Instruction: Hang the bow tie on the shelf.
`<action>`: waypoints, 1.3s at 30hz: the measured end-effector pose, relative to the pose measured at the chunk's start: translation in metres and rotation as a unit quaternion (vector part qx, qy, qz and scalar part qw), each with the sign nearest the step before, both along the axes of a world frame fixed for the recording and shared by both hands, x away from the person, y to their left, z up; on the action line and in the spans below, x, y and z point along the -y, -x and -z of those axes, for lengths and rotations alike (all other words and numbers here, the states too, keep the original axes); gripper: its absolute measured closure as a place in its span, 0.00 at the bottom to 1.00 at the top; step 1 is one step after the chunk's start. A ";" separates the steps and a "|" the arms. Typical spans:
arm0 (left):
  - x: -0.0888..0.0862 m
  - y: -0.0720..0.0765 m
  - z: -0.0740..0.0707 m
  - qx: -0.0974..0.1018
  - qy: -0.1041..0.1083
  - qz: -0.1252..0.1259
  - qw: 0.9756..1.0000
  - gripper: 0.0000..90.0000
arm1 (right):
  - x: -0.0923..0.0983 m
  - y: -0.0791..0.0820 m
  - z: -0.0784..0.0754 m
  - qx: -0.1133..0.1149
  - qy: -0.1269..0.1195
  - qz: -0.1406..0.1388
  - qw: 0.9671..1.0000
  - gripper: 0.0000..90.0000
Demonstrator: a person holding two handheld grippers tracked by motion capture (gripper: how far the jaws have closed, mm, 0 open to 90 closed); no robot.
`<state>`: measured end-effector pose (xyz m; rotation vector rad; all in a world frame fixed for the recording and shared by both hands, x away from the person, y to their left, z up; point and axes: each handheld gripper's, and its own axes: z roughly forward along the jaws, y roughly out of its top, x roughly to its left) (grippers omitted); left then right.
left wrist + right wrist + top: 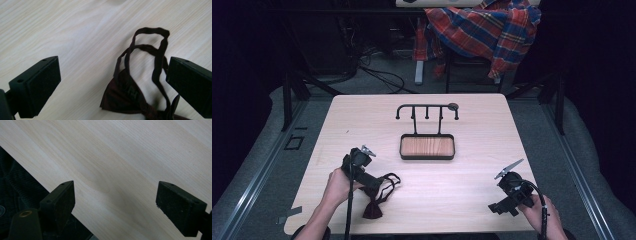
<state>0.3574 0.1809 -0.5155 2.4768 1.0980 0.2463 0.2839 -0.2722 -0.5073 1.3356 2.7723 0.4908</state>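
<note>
Now both grippers gape, gripping nothing; left gripper hovers over the bow tie at the table's near-left. Right gripper idles near-right. Risk: jaws pinch only the strap, probably thin, so it slips

The left forearm comes in from the near edge of the surface, close to its near-left corner. The left hand grips the left tongs, whose jaws stand wide apart and angle down toward the surface. The right hand sits at the near-right corner, holding the right tongs low over the near edge, jaws likewise spread wide with nothing between them.
</note>
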 end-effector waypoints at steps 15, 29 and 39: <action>0.016 -0.010 0.012 -0.005 -0.025 0.026 0.999 0.27 | 0.000 0.000 0.000 -0.002 -0.001 0.001 1.000 0.17; 0.030 -0.007 0.023 -0.023 -0.075 0.074 0.994 0.69 | 0.001 0.000 0.000 -0.004 0.004 -0.002 1.000 0.17; 0.035 -0.005 0.026 -0.023 -0.108 0.091 0.990 0.88 | 0.001 0.000 0.000 -0.005 0.005 -0.003 1.000 0.17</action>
